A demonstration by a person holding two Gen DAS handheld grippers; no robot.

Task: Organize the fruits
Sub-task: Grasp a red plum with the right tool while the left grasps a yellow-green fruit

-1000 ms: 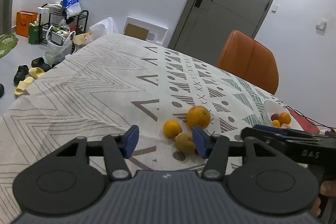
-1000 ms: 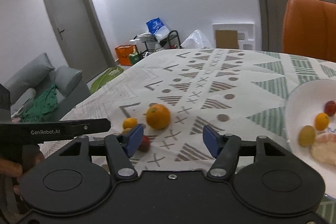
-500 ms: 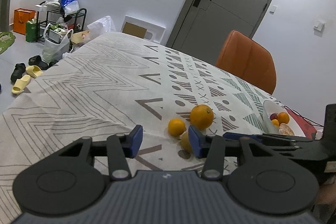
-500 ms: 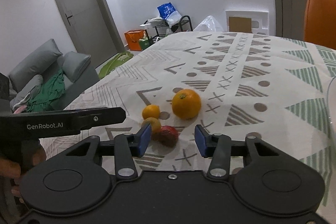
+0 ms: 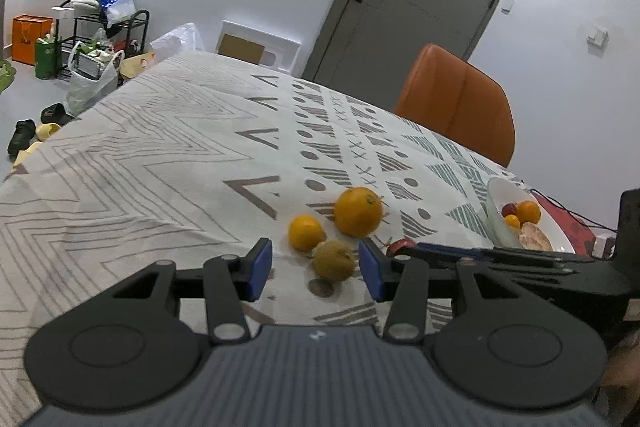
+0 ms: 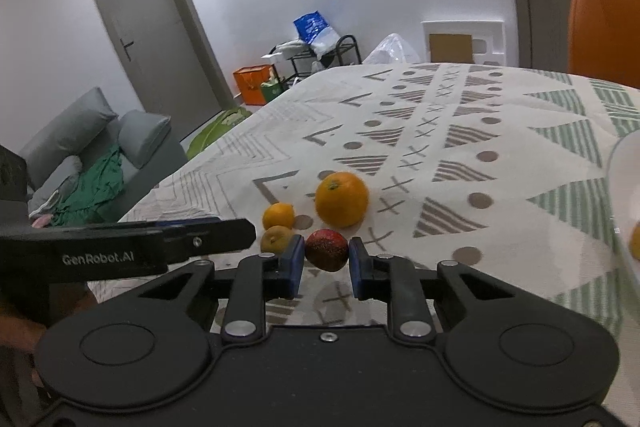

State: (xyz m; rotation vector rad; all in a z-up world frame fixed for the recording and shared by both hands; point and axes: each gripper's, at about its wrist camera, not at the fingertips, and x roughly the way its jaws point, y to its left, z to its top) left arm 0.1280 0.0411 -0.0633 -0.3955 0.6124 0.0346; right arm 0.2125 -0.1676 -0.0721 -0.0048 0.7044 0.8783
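On the patterned tablecloth lie a big orange [image 5: 358, 211], a small orange [image 5: 306, 231], a dull yellow fruit [image 5: 334, 261] and a red fruit [image 6: 326, 250]. My left gripper [image 5: 316, 269] is open, and the yellow fruit sits between its fingers, nearer the right one. In the right wrist view my right gripper [image 6: 326, 267] has its blue pads against both sides of the red fruit, which rests on the cloth. The big orange [image 6: 342, 199] and small orange [image 6: 279, 215] lie just beyond. The two grippers meet at the fruit cluster from opposite sides.
A white bowl [image 5: 496, 211] with several fruits stands at the table's right side, and its rim [image 6: 622, 187] shows in the right wrist view. An orange chair [image 5: 456, 103] stands behind the table. A red item with a cable lies beyond the bowl.
My right gripper swung left from the bowl to the cluster and narrowed its fingers onto the red fruit. My left gripper crept forward until the yellow fruit lay between its fingers.
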